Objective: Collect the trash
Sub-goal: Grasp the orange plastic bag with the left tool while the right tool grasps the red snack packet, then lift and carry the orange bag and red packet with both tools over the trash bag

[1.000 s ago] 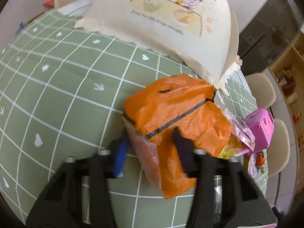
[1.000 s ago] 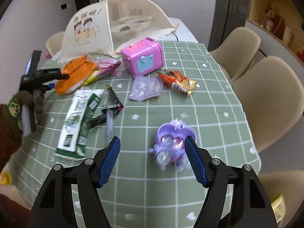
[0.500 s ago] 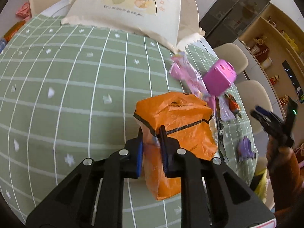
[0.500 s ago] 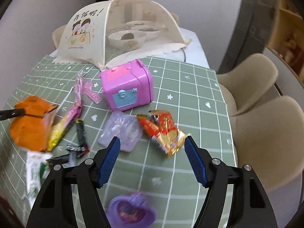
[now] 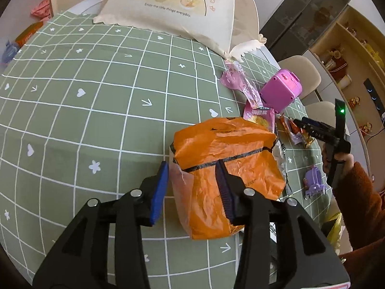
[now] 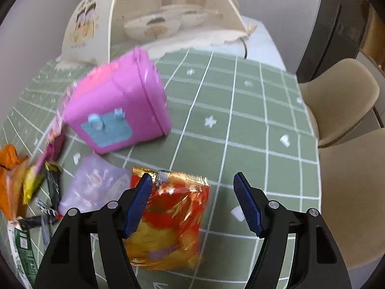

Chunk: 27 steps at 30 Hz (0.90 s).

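An orange plastic bag (image 5: 226,154) with a clear side lies on the green checked tablecloth (image 5: 96,110). My left gripper (image 5: 192,165) straddles its near edge. The jaws are opening: the right pad lies over the orange film and the left pad stands just clear of it. A red and yellow snack wrapper (image 6: 173,216) lies under my right gripper (image 6: 192,180), close to the left finger. That gripper is open and the pads do not press the wrapper. In the left wrist view, my right gripper (image 5: 298,122) shows at the far right in a hand with a rust sleeve.
A pink toy case (image 6: 118,106) stands just beyond the wrapper, with a mesh food cover (image 6: 144,12) over bowls behind it. A clear purple blister (image 6: 96,183), black wrappers (image 6: 53,185) and a green packet (image 6: 21,252) lie to the left. Beige chairs (image 6: 341,98) line the right edge.
My left jaws, clamped on the bag's edge half a second ago, now stand apart around it. My right gripper has dropped and closed in over the red wrapper.
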Each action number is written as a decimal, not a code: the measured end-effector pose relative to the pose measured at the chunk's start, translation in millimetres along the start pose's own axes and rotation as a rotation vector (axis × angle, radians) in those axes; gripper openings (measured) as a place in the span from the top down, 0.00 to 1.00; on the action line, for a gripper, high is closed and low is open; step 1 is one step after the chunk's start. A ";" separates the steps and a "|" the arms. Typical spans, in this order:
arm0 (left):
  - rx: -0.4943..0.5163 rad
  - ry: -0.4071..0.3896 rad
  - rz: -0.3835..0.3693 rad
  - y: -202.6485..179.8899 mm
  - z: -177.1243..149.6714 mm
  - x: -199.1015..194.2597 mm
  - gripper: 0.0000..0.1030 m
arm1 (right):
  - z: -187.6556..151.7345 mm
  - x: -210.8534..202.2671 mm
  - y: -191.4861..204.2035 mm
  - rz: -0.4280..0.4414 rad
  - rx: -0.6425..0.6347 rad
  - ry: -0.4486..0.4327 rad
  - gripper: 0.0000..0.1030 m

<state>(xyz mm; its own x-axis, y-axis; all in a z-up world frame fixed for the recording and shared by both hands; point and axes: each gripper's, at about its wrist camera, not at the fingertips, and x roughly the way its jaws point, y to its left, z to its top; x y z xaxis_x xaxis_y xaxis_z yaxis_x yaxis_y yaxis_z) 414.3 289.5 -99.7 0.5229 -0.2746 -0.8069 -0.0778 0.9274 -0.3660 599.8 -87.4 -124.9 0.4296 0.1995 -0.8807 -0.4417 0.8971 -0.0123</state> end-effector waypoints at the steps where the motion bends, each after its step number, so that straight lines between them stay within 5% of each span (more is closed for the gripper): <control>1: 0.003 -0.004 0.006 -0.6 -1.1 -1.5 0.59 | -4.2 0.3 2.9 0.006 -0.006 0.006 0.36; 3: 0.015 -0.017 0.022 -3.4 -2.4 -3.9 0.58 | -10.0 -3.4 4.5 0.035 0.008 0.012 0.57; 17: -0.106 0.001 0.108 0.8 -8.6 14.2 0.56 | -53.4 -128.1 35.6 0.011 0.106 -0.135 0.59; 21: -0.119 0.004 0.114 -6.8 -14.0 12.8 0.85 | -66.9 -162.4 47.1 -0.007 0.112 -0.176 0.59; 27: -0.030 -0.133 0.096 -37.8 -13.9 -33.1 0.87 | -91.4 -208.5 60.6 -0.020 0.122 -0.227 0.59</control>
<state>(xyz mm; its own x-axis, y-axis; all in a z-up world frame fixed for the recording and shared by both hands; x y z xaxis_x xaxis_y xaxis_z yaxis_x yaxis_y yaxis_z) 388.2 260.0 -65.6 0.6197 -0.1475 -0.7709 -0.1568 0.9391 -0.3057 411.5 -110.7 14.7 0.6095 0.2523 -0.7516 -0.3387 0.9400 0.0409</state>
